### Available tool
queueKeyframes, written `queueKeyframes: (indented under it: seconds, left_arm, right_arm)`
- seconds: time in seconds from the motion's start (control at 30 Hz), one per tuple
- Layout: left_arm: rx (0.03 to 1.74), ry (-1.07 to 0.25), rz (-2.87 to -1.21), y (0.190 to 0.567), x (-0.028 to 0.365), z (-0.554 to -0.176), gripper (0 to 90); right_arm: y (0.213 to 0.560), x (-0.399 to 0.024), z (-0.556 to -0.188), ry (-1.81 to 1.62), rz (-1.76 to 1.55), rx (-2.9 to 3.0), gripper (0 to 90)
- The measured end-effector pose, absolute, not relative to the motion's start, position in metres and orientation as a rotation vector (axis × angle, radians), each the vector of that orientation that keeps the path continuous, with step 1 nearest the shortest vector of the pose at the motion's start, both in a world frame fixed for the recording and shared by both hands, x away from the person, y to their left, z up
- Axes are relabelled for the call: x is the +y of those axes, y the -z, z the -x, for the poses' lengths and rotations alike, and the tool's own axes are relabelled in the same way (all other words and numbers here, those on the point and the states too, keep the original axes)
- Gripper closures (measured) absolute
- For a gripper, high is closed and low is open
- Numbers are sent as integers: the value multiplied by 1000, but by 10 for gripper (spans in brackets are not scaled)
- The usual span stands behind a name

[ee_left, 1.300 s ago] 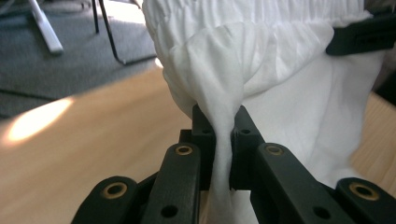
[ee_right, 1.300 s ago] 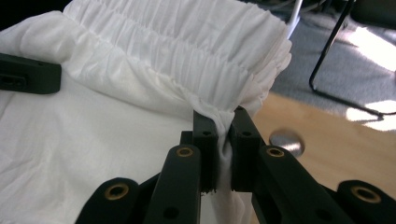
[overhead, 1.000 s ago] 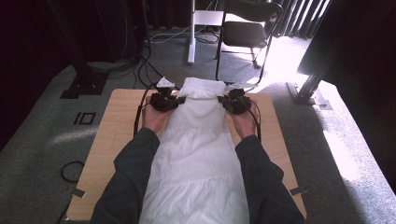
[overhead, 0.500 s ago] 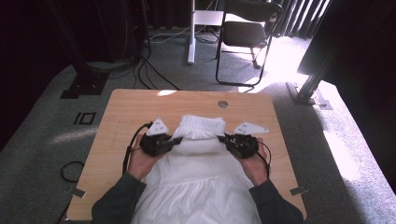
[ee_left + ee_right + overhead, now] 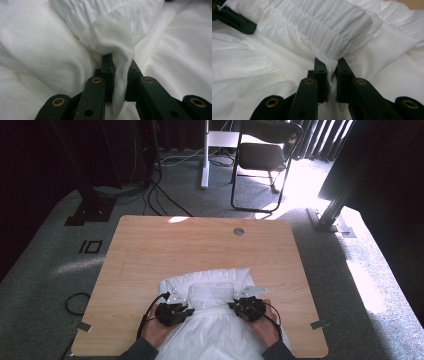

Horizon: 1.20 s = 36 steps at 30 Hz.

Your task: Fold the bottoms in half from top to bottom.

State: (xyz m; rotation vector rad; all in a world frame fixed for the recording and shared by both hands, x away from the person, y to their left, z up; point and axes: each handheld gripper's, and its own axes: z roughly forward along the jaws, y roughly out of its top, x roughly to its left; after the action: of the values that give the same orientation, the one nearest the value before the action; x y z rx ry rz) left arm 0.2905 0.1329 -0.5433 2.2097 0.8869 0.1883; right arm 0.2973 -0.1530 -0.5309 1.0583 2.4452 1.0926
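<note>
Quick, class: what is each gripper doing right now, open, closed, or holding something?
Left gripper: closed on a fold of the white garment.
Right gripper: closed on the garment's gathered waistband.

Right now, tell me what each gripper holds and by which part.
Both hold the white garment. The left gripper pinches a fold of fabric; the right gripper pinches the end of the gathered elastic band.

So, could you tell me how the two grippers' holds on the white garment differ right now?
The left gripper pinches a plain, smooth fold of the white garment; the right gripper pinches the end of its gathered, ribbed band. In the high view the left sits slightly lower than the right. Both are shut on the cloth.
</note>
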Motion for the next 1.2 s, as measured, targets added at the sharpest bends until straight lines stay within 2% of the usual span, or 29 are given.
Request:
queueKeyframes:
  seconds: [0.23,0.27,0.57,1.2]
  left_arm:
    - [880,-179,-2184,548,137,-306,827]
    - [873,-198,-2188,548,138,-322,827]
    - [877,-248,-2214,545,132,-380,826]
    - [1009,-373,-2254,536,112,-460,823]
  right_arm:
    - [544,-141,-310,-1001,-1071,2460,818]
    - [545,-139,-318,-998,-1088,2445,817]
    - [545,-136,-361,-976,-1151,2406,813]
    - [543,-132,-445,-950,-1260,2315,813]
